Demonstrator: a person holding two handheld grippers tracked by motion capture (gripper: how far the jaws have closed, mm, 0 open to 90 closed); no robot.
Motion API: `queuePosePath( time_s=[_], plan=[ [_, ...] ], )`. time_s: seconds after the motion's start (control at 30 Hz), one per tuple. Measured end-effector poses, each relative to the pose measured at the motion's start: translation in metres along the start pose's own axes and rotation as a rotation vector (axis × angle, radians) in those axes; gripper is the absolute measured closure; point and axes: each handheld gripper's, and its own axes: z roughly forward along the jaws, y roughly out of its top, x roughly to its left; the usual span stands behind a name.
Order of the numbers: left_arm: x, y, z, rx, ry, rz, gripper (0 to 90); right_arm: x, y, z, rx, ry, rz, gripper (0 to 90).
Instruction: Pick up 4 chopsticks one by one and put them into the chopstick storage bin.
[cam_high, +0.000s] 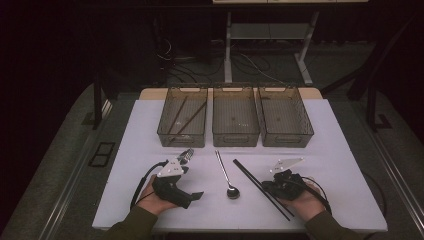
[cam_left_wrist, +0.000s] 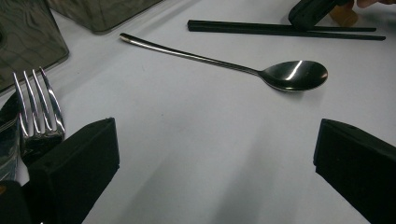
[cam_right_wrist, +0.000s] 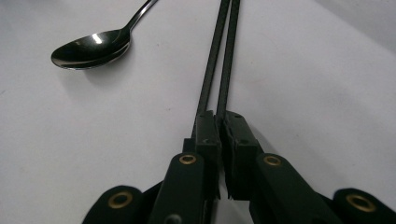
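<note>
Two chopsticks (cam_right_wrist: 219, 60), one spoon (cam_high: 227, 179) (three bins (cam_high: 235, 117)).

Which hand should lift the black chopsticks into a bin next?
Right. The right gripper already has its fingers shut on the black chopsticks. The left gripper sits open beside the fork, farther away.

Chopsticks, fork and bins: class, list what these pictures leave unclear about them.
- Chopsticks: right gripper view, near ends hidden under the right gripper.
- Fork: left gripper view, handle hidden behind the left gripper.
- Left bin: high view, its dark sticks too dim to identify.
</note>
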Motion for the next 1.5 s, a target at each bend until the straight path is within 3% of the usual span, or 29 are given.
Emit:
queuePosePath(
  time_s=[0.3,0.47,1.03,1.5],
  plan=[
    [0.000,0.000,0.000,-0.003,-0.001,-0.001,0.0,0.001,0.001,0.000,0.000,-0.008,0.015,86.4],
    [0.000,0.000,0.000,-0.007,-0.003,-0.003,0.0,0.004,0.003,0.000,-0.006,0.011,0.023,86.5],
    [0.000,0.000,0.000,0.007,0.001,0.008,0.0,-0.001,0.009,-0.021,-0.104,0.042,0.016,86.4],
    [-0.004,-0.002,-0.006,-0.042,-0.017,0.003,0.0,-0.010,0.019,-0.036,-0.169,0.051,0.015,86.4]
  ],
)
